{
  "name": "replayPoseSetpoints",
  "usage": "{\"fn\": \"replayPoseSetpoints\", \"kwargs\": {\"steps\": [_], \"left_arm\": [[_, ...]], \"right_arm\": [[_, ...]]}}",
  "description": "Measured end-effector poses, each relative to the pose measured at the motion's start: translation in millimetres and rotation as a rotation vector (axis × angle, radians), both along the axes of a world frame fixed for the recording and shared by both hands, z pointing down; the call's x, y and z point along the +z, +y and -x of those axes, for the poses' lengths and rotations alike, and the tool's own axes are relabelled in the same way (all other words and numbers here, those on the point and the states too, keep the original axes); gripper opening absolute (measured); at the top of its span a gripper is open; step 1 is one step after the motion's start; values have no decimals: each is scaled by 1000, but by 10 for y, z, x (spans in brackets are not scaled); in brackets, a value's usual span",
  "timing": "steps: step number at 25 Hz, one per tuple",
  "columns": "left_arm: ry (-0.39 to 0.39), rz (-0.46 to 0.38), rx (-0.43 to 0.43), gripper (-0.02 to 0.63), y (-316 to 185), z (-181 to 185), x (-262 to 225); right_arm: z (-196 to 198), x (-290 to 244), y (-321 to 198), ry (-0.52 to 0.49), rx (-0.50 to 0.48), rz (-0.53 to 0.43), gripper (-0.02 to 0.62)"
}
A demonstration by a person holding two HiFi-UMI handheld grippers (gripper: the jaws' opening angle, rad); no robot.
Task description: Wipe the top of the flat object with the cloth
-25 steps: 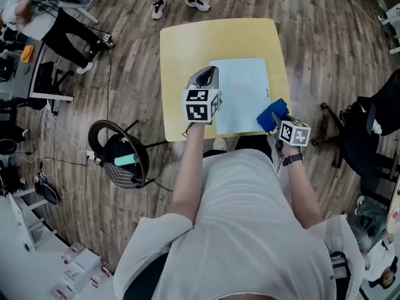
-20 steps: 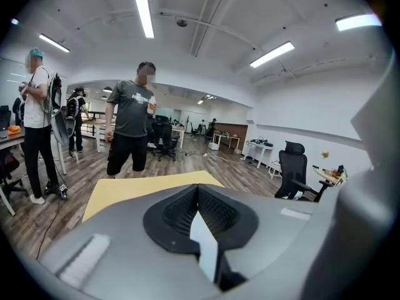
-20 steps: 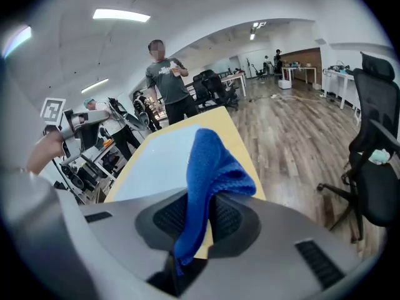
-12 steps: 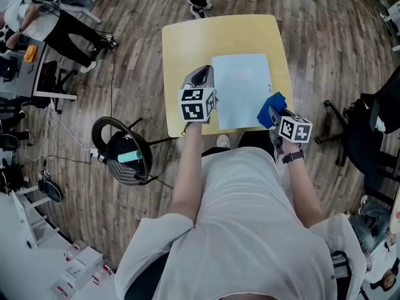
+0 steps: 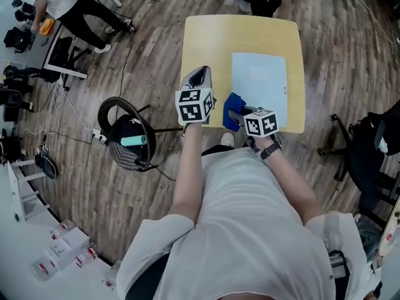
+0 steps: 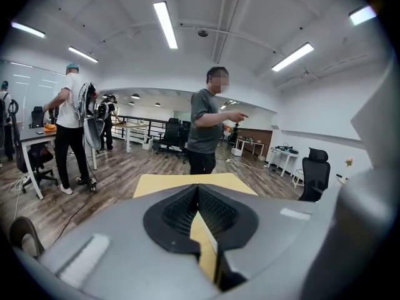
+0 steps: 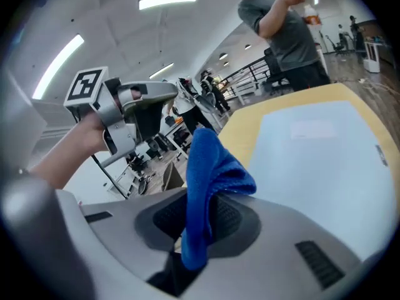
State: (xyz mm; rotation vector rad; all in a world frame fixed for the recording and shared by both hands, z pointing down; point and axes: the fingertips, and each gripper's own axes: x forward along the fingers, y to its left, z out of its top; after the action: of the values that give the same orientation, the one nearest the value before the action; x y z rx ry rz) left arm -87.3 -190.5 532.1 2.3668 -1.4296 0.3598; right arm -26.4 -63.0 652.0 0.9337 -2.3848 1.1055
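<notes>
Cloth [image 7: 211, 167], a soft blue knit fold pinched between the right gripper's [image 5: 239, 113] jaws, hung at the pale sheet's [image 5: 259, 80] near-left corner. Left of the sheet the left gripper [image 5: 200, 79] hovered, jaws pressed together on nothing. A good wipe probably needed the cloth laid flat (not edge-on), then swept across the smooth, matte rectangle.
</notes>
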Motion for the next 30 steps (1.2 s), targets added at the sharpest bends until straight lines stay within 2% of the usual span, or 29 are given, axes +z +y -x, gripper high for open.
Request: {"fn": "replayPoseSetpoints", "kwargs": {"steps": [3,6,8,11,15,19,24,27,30], "left_arm": [[-3,0,-16,11,37,133,3],[-4,1,-12,11,76,167,17],[-3,2,2,11,81,149,25],[3,6,32,11,79,54,44],[12,9,102,11,80,-275,65],[10,6,187,11,95,-640,40],[4,-6,253,11,112,-888,-4],[1,-11,265,11,121,-967,-20],[1,-20,267,11,117,-966,-54]], "right_arm": [[215,131,28,40,-56,5,67],[88,220,71,147,-38,-24,67],[-126,247,101,222,-1,-48,67],[-527,272,179,284,75,-48,67],[-1149,278,282,350,206,-47,67],[-1692,277,378,377,345,-21,67],[-2172,307,507,392,481,3,67],[-2352,247,553,385,532,12,67],[-2355,18,479,350,563,-31,67]]}}
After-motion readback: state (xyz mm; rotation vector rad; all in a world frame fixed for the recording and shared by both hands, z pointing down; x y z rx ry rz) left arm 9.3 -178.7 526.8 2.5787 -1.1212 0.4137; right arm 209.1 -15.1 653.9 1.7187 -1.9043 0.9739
